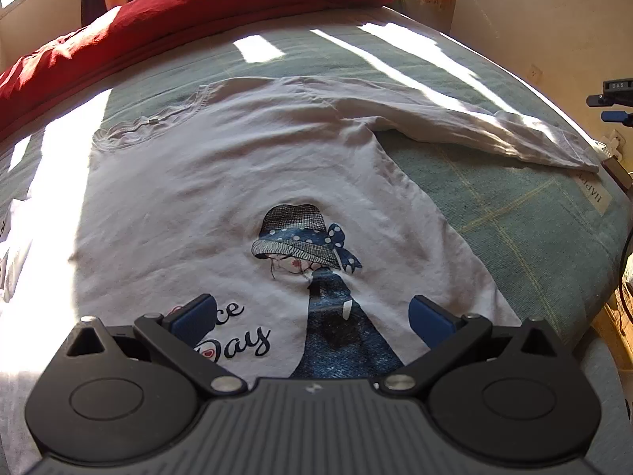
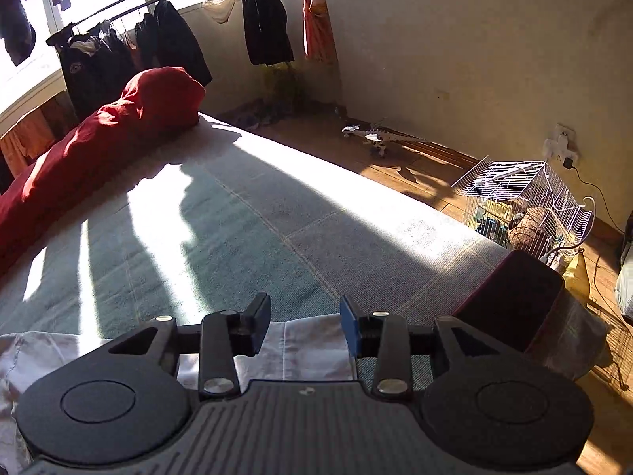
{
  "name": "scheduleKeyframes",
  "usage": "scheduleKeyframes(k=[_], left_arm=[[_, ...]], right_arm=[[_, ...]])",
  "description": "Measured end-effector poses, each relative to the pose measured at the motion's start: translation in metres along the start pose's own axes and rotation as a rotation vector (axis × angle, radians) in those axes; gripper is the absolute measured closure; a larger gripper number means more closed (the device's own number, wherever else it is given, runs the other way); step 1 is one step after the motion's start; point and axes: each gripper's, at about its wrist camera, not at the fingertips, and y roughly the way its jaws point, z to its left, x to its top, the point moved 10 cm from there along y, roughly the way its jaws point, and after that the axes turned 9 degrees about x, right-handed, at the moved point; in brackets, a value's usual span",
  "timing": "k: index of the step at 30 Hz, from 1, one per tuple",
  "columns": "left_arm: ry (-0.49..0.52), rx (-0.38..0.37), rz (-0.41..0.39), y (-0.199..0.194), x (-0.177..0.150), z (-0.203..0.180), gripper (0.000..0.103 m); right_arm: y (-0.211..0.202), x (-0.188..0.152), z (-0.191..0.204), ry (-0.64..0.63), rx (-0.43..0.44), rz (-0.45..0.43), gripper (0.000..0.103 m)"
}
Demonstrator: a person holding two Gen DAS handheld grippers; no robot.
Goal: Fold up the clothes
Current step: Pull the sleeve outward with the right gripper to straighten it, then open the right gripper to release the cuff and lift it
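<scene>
One bed (image 1: pixel 494 213), wide, covered in a grey-green sheet with thin pale check lines, striped by sun and shadow. One long red quilt roll (image 1: pixel 166 27) along the far edge of the bed. One pale pink long-sleeved shirt (image 1: pixel 205 182) spread flat on the sheet, printed with a girl in a dotted blue hat and dark lettering; collar toward the quilt roll, hem toward the camera, so long axis runs from near edge to far edge in the left wrist view. One sleeve (image 1: pixel 490 130) stretched out to the right across the sheet, cuff near the bed's right edge; other sleeve not made out. One rail of dark hanging clothes (image 2: pixel 170 39) by the window. One white wire cage (image 2: pixel 518 202) on the wooden floor beside the bed. One dark flat rectangular object (image 2: pixel 510 301) at the bed's near right corner, kind unclear. One small toy dragon (image 2: pixel 376 134) on the floor near the wall.

Two sets of tongs. Left tongs (image 1: pixel 312 316) spread wide over the shirt's print, blue pads well apart, nothing between them. Right tongs (image 2: pixel 304 324) partly spread above a pale fabric edge (image 2: pixel 308 340), pads not pressing on it, nothing gripped.
</scene>
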Motion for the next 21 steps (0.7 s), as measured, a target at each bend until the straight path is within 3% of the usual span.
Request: scheduleKeyframes(k=[5, 9, 14, 21], left_arm=[[0.000, -0.014, 0.009, 0.003, -0.001, -0.002, 0.000], [0.000, -0.034, 0.021, 0.006, 0.001, 0.000, 0.000], [-0.011, -0.055, 0.020, 0.009, 0.004, 0.004, 0.000], [0.005, -0.036, 0.004, 0.019, 0.004, 0.011, 0.000]], right_arm=[[0.013, 0.008, 0.061, -0.089, 0.172, 0.042, 0.058], [0.042, -0.002, 0.125, -0.238, 0.299, 0.127, 0.058], [0.088, -0.030, 0.190, -0.468, 0.353, 0.243, 0.058], [0.141, -0.059, 0.225, -0.610, 0.388, 0.348, 0.058]])
